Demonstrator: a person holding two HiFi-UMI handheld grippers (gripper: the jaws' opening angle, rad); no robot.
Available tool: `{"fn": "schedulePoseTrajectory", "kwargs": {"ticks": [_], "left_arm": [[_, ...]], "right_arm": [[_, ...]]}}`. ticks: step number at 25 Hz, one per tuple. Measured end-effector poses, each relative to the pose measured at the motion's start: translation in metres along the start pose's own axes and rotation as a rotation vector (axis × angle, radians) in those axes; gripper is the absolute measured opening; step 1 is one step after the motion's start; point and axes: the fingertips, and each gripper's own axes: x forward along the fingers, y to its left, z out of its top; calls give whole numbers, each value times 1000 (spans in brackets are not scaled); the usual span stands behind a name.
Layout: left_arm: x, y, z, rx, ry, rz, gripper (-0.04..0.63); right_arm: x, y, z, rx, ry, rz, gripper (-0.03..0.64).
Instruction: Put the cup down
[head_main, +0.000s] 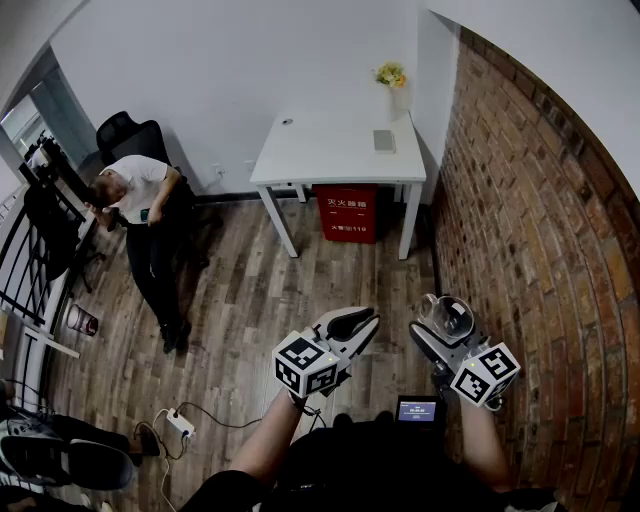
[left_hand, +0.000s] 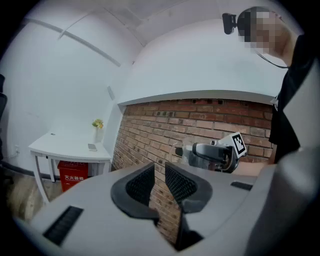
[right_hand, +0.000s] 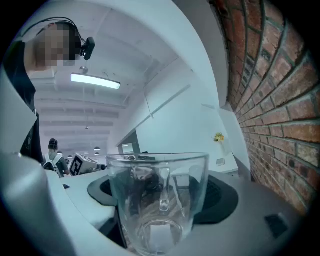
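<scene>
A clear glass cup (head_main: 447, 315) with a handle is held in the air, and my right gripper (head_main: 443, 330) is shut on it, jaws wide around its body. In the right gripper view the cup (right_hand: 157, 200) stands upright between the dark pads (right_hand: 220, 200) and fills the foreground. My left gripper (head_main: 352, 322) hovers to the cup's left, its jaws nearly together with nothing between them. The left gripper view shows its own pads (left_hand: 140, 185) close together, and beyond them the right gripper (left_hand: 212, 156) with the cup (left_hand: 178, 150).
A white table (head_main: 330, 150) stands ahead against the wall, with a flower vase (head_main: 392, 80) and a small flat item on it and a red box (head_main: 345, 212) beneath. A brick wall (head_main: 530, 230) runs along the right. A person (head_main: 145, 220) sits at left. A power strip (head_main: 180, 422) lies on the wooden floor.
</scene>
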Motion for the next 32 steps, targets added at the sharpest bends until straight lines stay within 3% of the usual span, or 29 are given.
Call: {"fn": "schedulePoseTrajectory", "kwargs": {"ticks": [13,20,32], "left_arm": [[-4,1,0,-10,-13,2,71],[-4,11,-2,-41,-19,53,11],[-8,12,-6,-47,-12,54,8]], "right_arm": [[1,-1,2,8,-7,-8,417],[5,-5,-6,32,12,-6,417],[6,-2,-14,59,28,-8,417]]}}
